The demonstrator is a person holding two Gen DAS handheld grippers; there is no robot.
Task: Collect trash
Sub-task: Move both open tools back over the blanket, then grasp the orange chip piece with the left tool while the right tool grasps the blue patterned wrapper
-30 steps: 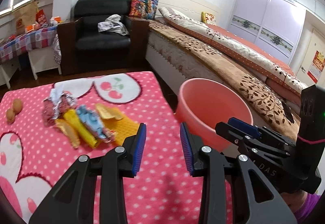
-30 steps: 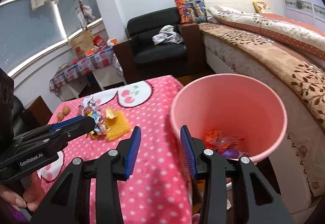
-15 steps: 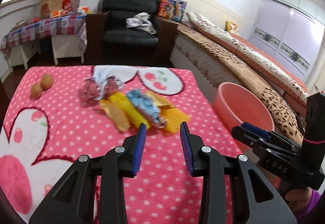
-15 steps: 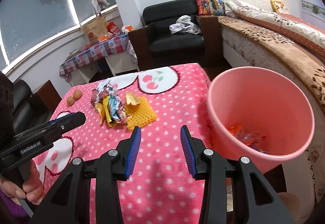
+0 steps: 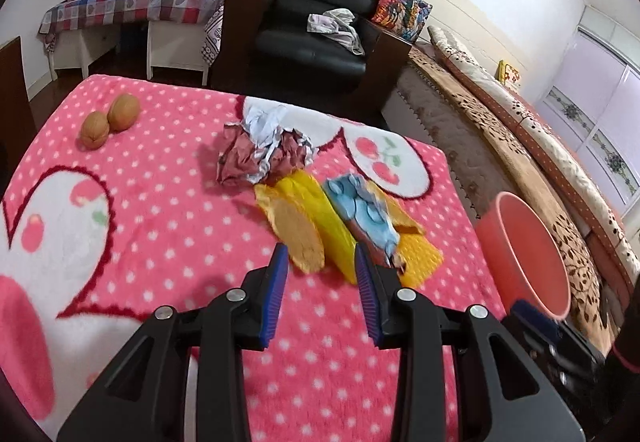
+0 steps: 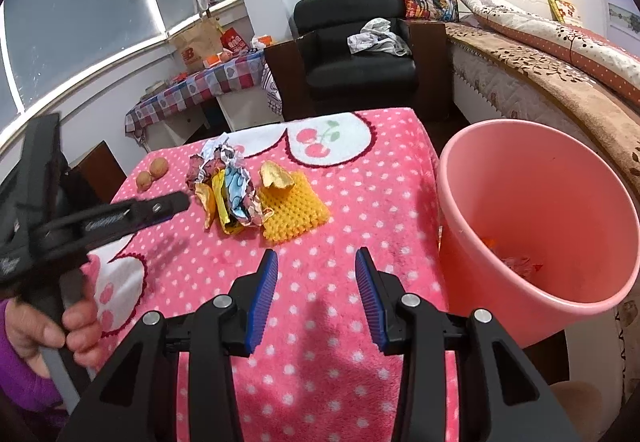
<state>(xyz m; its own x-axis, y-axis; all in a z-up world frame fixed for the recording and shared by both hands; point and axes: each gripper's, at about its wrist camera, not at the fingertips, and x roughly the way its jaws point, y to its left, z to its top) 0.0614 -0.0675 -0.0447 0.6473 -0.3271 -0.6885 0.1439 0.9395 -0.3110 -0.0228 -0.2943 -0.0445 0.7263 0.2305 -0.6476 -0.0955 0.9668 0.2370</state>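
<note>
A pile of trash lies on the pink dotted table (image 5: 160,226): a crumpled maroon-and-white wrapper (image 5: 264,149), a yellow wrapper (image 5: 324,217), a blue wrapper (image 5: 360,209) and an orange peel (image 5: 296,230). My left gripper (image 5: 320,262) is open and empty, just short of the yellow wrapper and peel. My right gripper (image 6: 316,266) is open and empty above the table, nearer than the pile (image 6: 236,197). The pink bucket (image 6: 536,217) stands to its right, with a few wrappers inside. The left gripper also shows in the right wrist view (image 6: 176,201).
Two walnuts (image 5: 110,119) lie at the table's far left. A yellow mesh pad (image 6: 294,209) lies beside the pile. Behind the table are a black armchair (image 5: 312,29), a bed (image 5: 520,133) at the right and a checkered side table (image 5: 132,5).
My left gripper has swung left from the bucket side and closed in on the trash pile. My right gripper has turned left too, so the bucket sits further right.
</note>
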